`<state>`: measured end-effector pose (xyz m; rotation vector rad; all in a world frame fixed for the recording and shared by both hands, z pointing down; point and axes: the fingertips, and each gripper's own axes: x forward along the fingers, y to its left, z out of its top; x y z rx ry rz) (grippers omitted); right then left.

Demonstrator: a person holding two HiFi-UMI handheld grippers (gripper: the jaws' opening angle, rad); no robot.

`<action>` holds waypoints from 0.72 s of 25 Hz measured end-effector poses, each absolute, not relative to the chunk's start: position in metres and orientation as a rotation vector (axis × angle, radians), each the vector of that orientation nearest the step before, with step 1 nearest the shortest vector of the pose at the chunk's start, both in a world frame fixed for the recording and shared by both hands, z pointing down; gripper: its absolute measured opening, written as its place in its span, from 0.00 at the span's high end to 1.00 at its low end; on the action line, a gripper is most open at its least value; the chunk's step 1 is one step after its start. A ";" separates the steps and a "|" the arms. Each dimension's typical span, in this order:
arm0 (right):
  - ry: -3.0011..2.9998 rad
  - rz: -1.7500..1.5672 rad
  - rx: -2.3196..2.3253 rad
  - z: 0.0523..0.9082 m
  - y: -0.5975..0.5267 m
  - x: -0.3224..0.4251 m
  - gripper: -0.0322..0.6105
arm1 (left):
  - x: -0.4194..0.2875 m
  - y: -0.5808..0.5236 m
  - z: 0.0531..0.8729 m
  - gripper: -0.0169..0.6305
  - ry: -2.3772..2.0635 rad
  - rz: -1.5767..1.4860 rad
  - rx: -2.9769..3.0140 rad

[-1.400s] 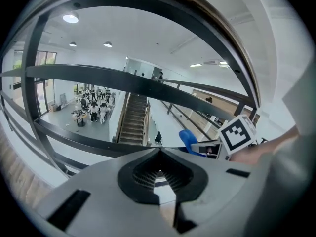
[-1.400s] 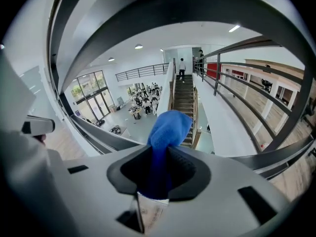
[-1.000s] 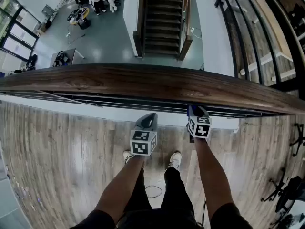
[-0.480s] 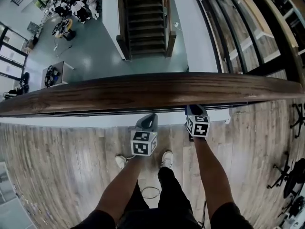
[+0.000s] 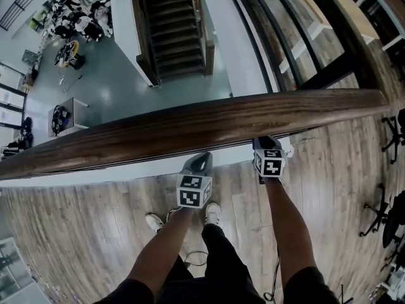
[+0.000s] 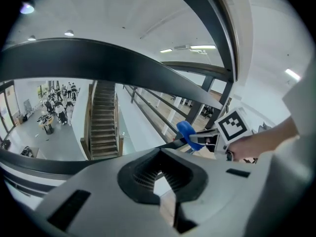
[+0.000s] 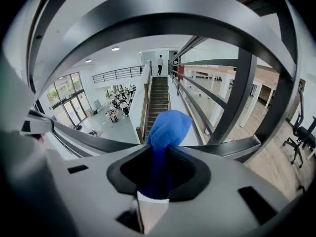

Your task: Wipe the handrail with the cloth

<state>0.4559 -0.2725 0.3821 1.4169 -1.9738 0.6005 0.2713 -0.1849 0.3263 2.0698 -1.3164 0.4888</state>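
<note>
Jaws of the right gripper [image 5: 266, 144] clamp the cloth [image 7: 167, 130] below the handrail [image 5: 190, 128] at centre frame, the left gripper [image 5: 197, 163] closed and empty; best raise the cloth onto the rail, pressing evenly.

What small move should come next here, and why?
Probably raise the right hand-held gripper up over the near edge of the handrail, so the blue cloth lands on the rail's top. The cloth is clamped in its jaws, but in the head view that gripper sits below the rail, so wiping cannot start from here.
</note>
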 end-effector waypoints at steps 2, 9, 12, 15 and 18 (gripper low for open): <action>-1.958 0.588 1.432 0.385 -0.279 0.483 0.79 | 0.290 -0.190 0.332 0.97 -1.299 0.501 2.084; -1.929 0.552 1.430 0.389 -0.292 0.543 0.79 | 0.331 -0.207 0.336 0.97 -1.226 0.588 2.193; -1.910 0.553 1.448 0.386 -0.296 0.570 0.79 | 0.340 -0.206 0.336 0.97 -1.212 0.596 2.197; -1.885 0.580 1.476 0.388 -0.302 0.598 0.79 | 0.349 -0.201 0.346 0.97 -1.194 0.625 2.201; -1.839 0.575 1.489 0.390 -0.308 0.623 0.79 | 0.354 -0.194 0.356 0.97 -1.183 0.644 2.197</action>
